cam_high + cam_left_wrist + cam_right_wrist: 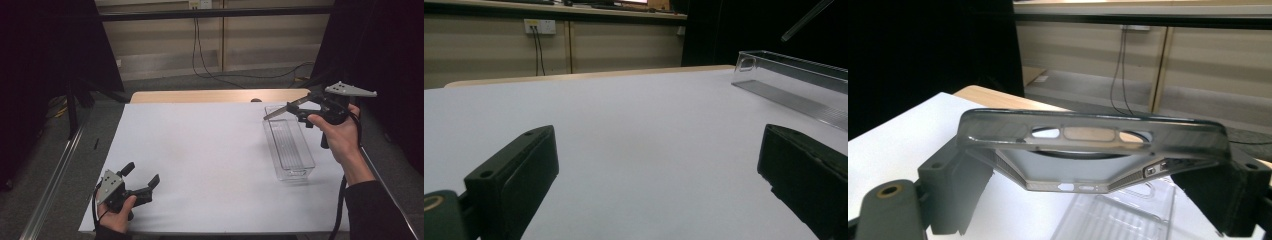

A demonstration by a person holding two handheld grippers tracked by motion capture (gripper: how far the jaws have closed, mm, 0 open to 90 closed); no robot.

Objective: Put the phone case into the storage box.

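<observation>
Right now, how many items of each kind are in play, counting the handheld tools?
Clear plastic tray: 1
Translucent phone case: 1, held above the tray
Handheld claws: 2, left claw, right claw
Total: 4

Left tool [141, 176] held low at the near left corner of the surface [200, 150], its 2 jaws spread wide apart, nothing between them. Right tool [292, 107] raised at the far right, wrist cocked, 2 jaws closed on a translucent grey phone case [1088, 150].
</observation>
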